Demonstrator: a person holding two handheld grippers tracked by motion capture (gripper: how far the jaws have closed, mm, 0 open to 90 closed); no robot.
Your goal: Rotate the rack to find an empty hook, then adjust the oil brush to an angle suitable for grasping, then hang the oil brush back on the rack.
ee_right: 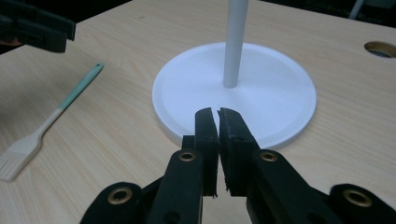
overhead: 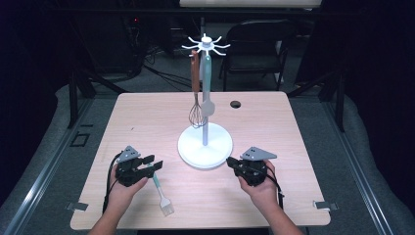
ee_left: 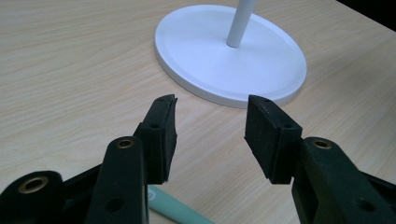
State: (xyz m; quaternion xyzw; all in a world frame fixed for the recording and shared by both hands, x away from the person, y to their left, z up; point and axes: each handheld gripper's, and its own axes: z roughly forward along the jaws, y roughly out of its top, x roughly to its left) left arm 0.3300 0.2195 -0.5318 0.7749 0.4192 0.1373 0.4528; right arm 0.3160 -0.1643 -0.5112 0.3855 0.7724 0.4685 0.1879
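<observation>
A pastry brush (overhead: pixel 161 193) with a teal handle and pale bristles lies on the table at front left. My left gripper (overhead: pixel 155 164) hovers just over the far end of its handle, jaws open; in the left gripper view the handle (ee_left: pixel 175 210) lies below and behind the open gripper (ee_left: pixel 211 112), with nothing between the pads. A white utensil stand (overhead: pixel 205 147) rises from a round base at the table's middle. A brown-handled whisk (overhead: pixel 196 115) and a teal spoon-like utensil (overhead: pixel 207 105) hang from it. My right gripper (overhead: pixel 230 162) sits at the base's right front rim, shut and empty (ee_right: pixel 215 112).
A round cable hole (overhead: pixel 235 104) is in the table behind the stand. A black chair (overhead: pixel 257 44) stands beyond the far edge. In the right gripper view the brush (ee_right: pixel 51 119) lies left of the stand's base (ee_right: pixel 271 93), with my left gripper (ee_right: pixel 37 30) above it.
</observation>
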